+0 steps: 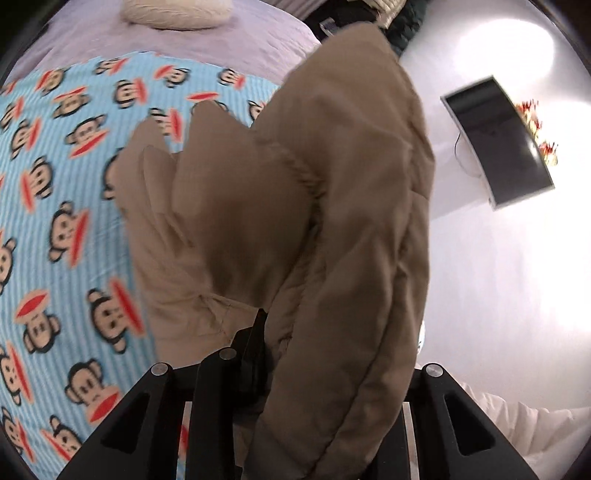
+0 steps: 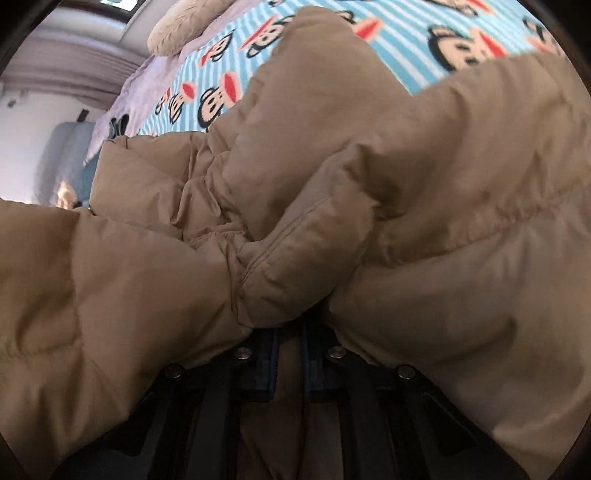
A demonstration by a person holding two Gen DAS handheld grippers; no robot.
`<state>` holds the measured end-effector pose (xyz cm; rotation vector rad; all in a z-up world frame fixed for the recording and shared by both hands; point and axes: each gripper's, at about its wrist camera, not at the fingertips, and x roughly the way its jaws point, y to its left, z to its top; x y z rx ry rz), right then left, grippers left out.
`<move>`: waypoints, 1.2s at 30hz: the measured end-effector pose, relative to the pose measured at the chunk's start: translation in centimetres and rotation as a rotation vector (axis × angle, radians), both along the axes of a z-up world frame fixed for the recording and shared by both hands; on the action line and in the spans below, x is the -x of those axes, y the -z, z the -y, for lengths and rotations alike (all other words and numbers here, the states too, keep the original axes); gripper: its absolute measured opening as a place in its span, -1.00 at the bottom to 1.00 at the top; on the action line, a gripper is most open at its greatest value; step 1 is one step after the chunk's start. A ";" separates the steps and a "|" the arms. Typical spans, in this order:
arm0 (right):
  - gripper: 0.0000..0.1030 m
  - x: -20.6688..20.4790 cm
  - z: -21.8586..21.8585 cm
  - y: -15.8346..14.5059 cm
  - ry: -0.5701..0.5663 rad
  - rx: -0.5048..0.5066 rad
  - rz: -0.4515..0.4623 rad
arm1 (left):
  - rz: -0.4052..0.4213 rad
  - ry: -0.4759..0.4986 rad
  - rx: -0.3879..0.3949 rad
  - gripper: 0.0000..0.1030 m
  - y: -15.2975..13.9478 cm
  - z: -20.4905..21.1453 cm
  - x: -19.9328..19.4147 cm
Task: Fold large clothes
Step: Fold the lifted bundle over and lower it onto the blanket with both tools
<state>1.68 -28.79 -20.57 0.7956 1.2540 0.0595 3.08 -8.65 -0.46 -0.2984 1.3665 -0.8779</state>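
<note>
A tan puffy quilted jacket point(image 1: 288, 206) hangs lifted above a bed. My left gripper point(image 1: 273, 343) is shut on a fold of the jacket; one black finger point(image 1: 255, 347) shows, the other is hidden under the cloth that drapes over it. In the right wrist view the jacket point(image 2: 295, 229) fills most of the frame. My right gripper point(image 2: 290, 332) is shut on a bunched seam edge of it, with the blue-padded fingers point(image 2: 271, 354) close together under the fabric.
The bed carries a light blue striped blanket with monkey faces point(image 1: 62, 206) over a lilac sheet point(image 1: 236, 40). A cream pillow point(image 1: 177, 14) lies at the head. A white wall with a dark screen point(image 1: 498, 144) is at the right.
</note>
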 end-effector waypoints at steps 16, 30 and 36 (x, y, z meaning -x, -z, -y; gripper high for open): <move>-0.76 17.0 12.0 -6.8 0.250 0.030 0.029 | -0.142 0.216 0.012 0.18 6.0 14.7 0.8; 0.33 25.6 11.4 -12.3 0.200 -0.033 0.206 | -0.133 0.284 -0.046 0.54 7.8 22.4 1.0; 0.32 22.3 8.4 -10.9 0.139 -0.052 0.179 | -0.057 0.297 -0.103 0.54 6.7 23.1 0.5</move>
